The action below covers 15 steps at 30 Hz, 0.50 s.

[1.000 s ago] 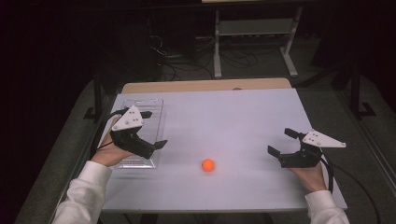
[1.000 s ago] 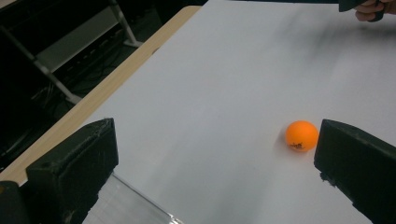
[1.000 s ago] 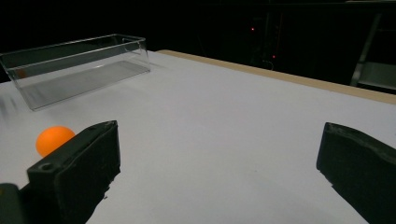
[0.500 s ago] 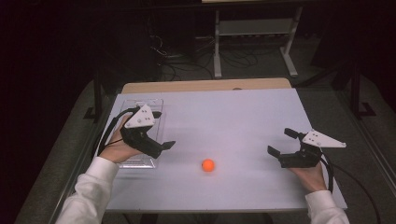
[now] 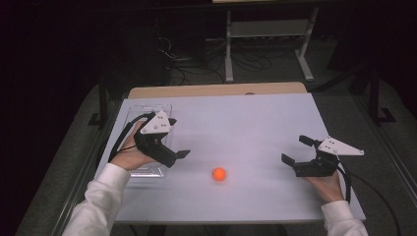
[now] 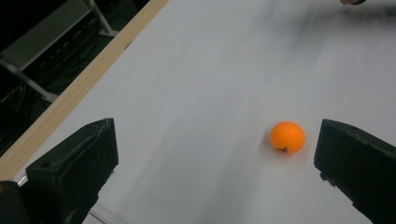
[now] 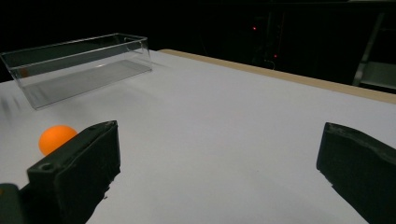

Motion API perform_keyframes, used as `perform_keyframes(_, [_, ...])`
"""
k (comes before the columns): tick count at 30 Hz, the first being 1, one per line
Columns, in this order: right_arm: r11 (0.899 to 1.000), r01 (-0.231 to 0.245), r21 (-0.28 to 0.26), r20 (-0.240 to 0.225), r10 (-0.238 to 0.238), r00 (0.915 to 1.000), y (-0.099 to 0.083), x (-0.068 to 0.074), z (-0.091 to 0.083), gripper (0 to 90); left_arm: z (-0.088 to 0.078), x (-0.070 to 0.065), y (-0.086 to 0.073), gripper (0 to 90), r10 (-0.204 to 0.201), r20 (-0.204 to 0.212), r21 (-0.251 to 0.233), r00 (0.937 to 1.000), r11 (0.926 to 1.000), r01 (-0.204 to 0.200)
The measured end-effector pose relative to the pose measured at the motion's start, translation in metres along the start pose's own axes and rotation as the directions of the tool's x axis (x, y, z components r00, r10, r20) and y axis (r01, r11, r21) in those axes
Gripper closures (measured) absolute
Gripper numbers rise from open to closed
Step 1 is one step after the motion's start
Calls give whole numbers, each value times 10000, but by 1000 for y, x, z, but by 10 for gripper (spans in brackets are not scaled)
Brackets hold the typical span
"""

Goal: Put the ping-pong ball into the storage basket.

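One orange ball [image 5: 219,173] on the white table [image 5: 246,118], loose, ahead of the left gripper [image 5: 178,156] and nearer its right-hand jaw, untouched. Two grippers, both with jaws spread wide and empty. One clear plastic box [image 5: 147,109] under the left hand. Right gripper [image 5: 296,151] low near the table's right edge, well apart from the ball.

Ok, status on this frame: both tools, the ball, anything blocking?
Left tool open, aimed at small orange ball. Right tool open, idle. Ball loose on white table, path clear. Clear plastic tray at the left edge.
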State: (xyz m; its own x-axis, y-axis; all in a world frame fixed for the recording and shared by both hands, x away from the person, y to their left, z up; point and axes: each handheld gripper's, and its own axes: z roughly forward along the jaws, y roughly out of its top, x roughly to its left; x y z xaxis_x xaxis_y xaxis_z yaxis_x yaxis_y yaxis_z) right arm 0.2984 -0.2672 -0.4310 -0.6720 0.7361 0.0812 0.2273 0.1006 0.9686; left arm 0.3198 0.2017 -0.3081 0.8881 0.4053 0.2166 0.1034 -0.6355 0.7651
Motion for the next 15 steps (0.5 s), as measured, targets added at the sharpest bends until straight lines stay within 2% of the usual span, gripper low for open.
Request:
perform_keyframes(3, [10000, -22, 19, -15, 22, 10000, 0, 0, 0, 0, 1, 0, 1, 0, 92, 64, 119, 9999, 9999, -93])
perform_keyframes(9, [10000, -11, -10, -10, 11, 10000, 0, 0, 0, 0, 0, 2, 4, 0, 64, 13, -46, 10000, 10000, -64])
perform_keyframes(15, [10000, -9, 35, -50, 9, 10000, 0, 1, 0, 0, 2, -1, 9, 0, 229, 130, 63, 9997, 9997, -229])
